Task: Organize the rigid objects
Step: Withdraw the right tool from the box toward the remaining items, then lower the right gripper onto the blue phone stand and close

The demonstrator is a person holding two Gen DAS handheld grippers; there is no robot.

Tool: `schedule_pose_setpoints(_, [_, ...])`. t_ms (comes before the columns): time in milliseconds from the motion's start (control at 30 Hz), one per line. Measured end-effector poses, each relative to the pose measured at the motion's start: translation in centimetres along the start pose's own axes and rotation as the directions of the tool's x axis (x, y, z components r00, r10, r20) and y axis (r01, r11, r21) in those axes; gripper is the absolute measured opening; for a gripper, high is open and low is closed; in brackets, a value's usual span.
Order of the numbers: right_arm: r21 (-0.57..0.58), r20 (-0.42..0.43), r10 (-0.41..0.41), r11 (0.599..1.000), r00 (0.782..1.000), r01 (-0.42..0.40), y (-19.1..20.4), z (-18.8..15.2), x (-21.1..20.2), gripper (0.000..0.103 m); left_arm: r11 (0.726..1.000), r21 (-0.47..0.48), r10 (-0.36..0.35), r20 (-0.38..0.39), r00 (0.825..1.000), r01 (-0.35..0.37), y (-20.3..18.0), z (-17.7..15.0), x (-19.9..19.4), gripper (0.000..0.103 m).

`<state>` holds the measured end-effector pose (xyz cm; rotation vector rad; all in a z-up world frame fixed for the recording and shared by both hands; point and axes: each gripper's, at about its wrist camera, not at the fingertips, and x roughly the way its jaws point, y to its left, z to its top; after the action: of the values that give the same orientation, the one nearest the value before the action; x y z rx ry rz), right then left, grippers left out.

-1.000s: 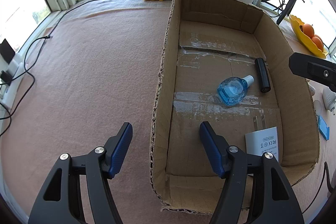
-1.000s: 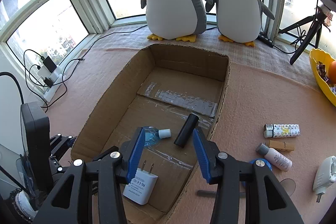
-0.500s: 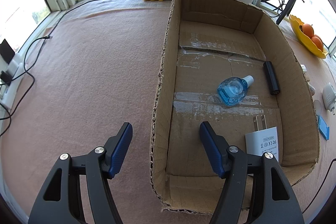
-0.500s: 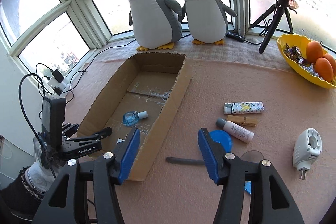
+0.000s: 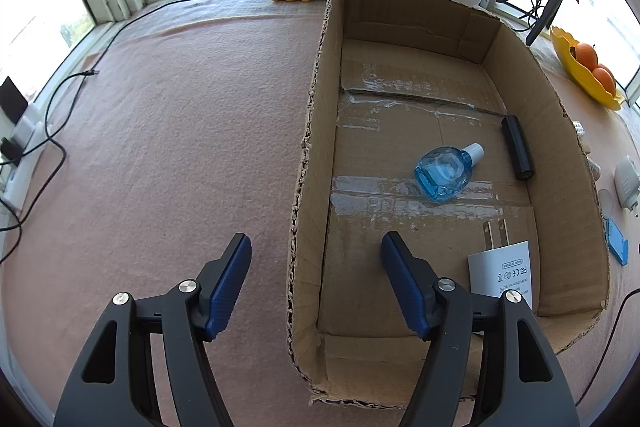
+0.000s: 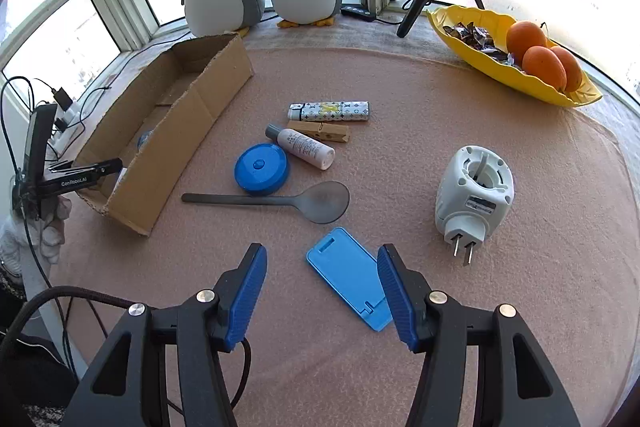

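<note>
The black cylinder (image 5: 517, 148) now lies loose in the cardboard box (image 5: 576, 163), beside the blue bottle (image 5: 443, 173). The right hand-held gripper (image 6: 322, 281), released and empty, has swung out over the surface to the blue flat holder (image 6: 347, 277), probably next. The left hand-held gripper (image 5: 316, 279) hovers at the box wall, jaws parting, apparently empty.
</note>
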<state>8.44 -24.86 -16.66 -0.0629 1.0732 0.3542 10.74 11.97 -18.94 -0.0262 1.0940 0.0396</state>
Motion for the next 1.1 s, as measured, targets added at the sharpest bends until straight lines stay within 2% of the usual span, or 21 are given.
schedule_pose_setpoints(233, [-0.050,-0.069,-0.036,0.998,0.997,0.033,-1.2,-1.2,2.1,0.053,1.000,-0.001,0.000,-0.001,1.000,0.000,0.1,0.0,0.0,0.069])
schedule_pose_setpoints(700, [-0.202,-0.154,-0.091,0.978,0.984,0.059,-0.8,-0.5,4.9,0.054,1.000,0.000,0.004,-0.001,1.000,-0.004,0.2,0.0,0.0,0.069])
schedule_pose_setpoints(833, [-0.205,-0.156,-0.087,0.977,0.984,0.054,-0.8,0.2,5.2,0.054,1.000,-0.001,0.006,-0.001,1.000,-0.006,0.3,0.0,0.0,0.069])
schedule_pose_setpoints(1100, [-0.100,-0.150,-0.073,0.993,0.986,0.058,-1.3,0.5,5.5,0.054,1.000,-0.004,0.005,-0.001,1.000,-0.005,0.2,-0.1,0.0,0.069])
